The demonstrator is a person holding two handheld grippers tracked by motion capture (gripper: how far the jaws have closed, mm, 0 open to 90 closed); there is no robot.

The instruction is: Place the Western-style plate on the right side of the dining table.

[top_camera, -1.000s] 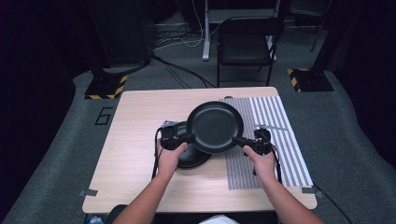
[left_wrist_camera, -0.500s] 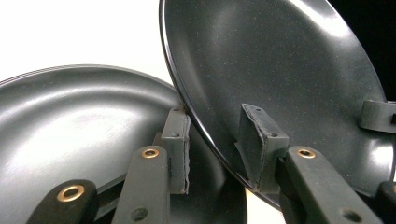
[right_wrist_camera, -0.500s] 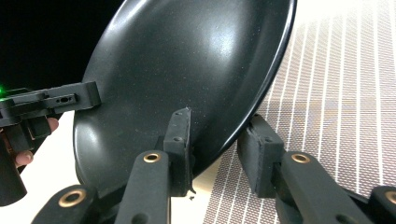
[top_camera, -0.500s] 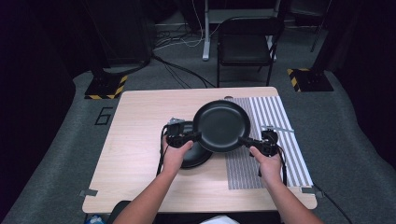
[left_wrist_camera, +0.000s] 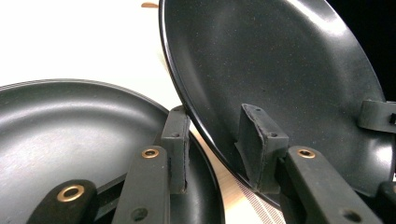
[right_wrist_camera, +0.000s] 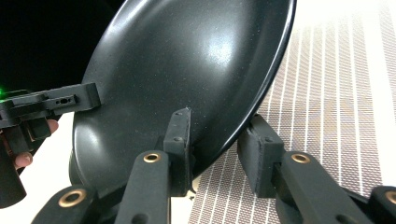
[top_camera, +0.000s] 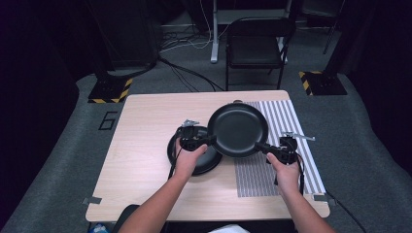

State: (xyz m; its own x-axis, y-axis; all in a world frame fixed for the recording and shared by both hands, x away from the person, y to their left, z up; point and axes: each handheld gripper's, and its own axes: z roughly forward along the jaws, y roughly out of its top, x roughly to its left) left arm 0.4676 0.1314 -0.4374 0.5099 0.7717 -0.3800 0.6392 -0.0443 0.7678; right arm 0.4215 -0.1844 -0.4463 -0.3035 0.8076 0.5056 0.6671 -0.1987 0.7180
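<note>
Step in hand, as judged: two-handed carry of the upper pan (top_camera: 237,129), lifted clear of the lower pan (top_camera: 194,153) and headed right, toward the striped mat (top_camera: 286,145).

Left gripper (top_camera: 200,141): jaws closed on the pan's left rim; in the left gripper view one pad sits inside the bowl and the other under the rim (left_wrist_camera: 212,140). Right gripper (top_camera: 272,148): jaws closed on the near-right rim, one pad inside and one outside, as seen in the right gripper view (right_wrist_camera: 224,135).

Pan position: held above the table (top_camera: 145,145), tilted, at about mid-table. Its left part overhangs the lower pan and its right part is above the mat's left edge. It touches neither, as far as the high view shows. The lower pan rests flat on the table, left of the mat, with its handle (left_wrist_camera: 70,196) under the left gripper.

Next move, as judged: both hands travel right together, keeping the same spacing so that neither rim grip slips. Level the pan, lower it flat onto the mat, and only then release. Risk: the grips are thin rim pinches, so any twist between the hands could let the pan swing.
</note>
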